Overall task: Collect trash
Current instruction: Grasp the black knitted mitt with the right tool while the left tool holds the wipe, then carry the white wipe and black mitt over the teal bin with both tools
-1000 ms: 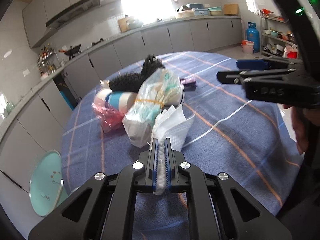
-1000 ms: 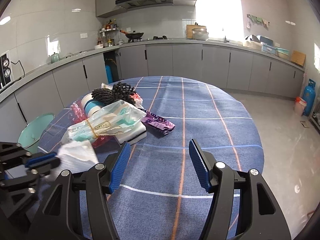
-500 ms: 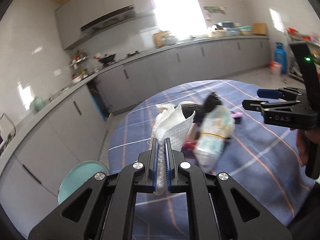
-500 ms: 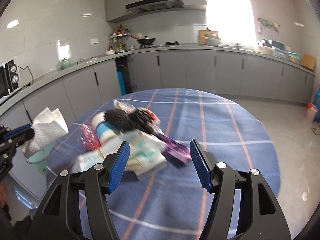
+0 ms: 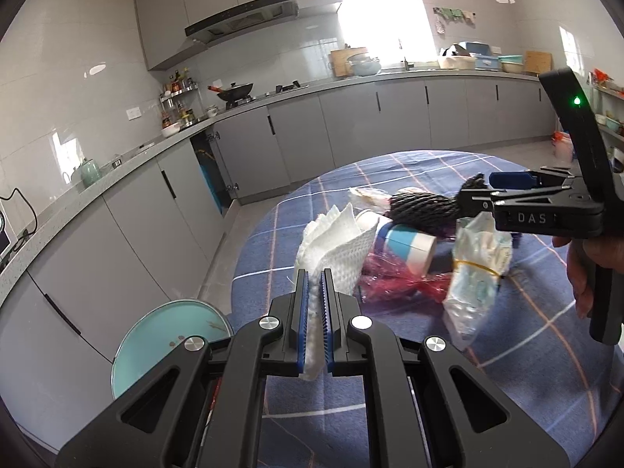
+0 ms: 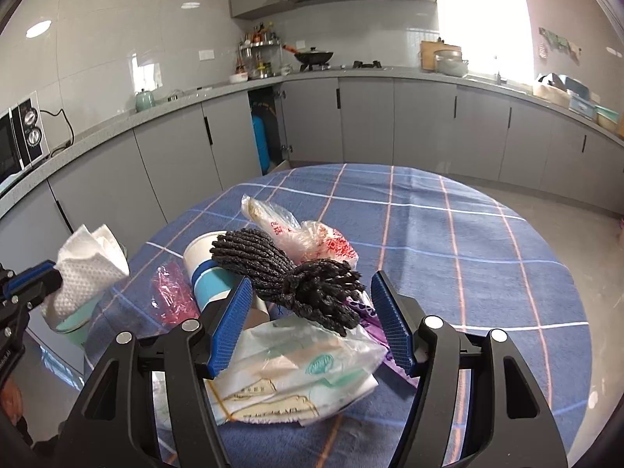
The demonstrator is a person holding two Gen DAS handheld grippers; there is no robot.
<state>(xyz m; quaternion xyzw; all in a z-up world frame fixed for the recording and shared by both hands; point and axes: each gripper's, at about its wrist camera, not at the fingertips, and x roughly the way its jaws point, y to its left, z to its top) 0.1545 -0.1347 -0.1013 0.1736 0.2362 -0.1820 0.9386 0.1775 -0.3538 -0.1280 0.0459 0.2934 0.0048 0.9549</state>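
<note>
While the left hand-held gripper [image 5: 314,308] pinches tissue [image 5: 335,247], the right hand-held gripper [image 6: 312,321] seemingly gapes empty.

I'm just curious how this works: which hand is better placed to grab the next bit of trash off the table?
The right, probably. Its gripper is open and empty, right over the black foam net on the trash pile. The left gripper is shut on a white tissue, so it looks busy.

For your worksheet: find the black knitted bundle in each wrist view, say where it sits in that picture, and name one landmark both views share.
Left wrist view: black knitted bundle right of centre, behind the paper cup.
Right wrist view: bundle at centre, framed by the right gripper, whose jaws are open.
Shared landmark: the black wok on the stove.
</note>
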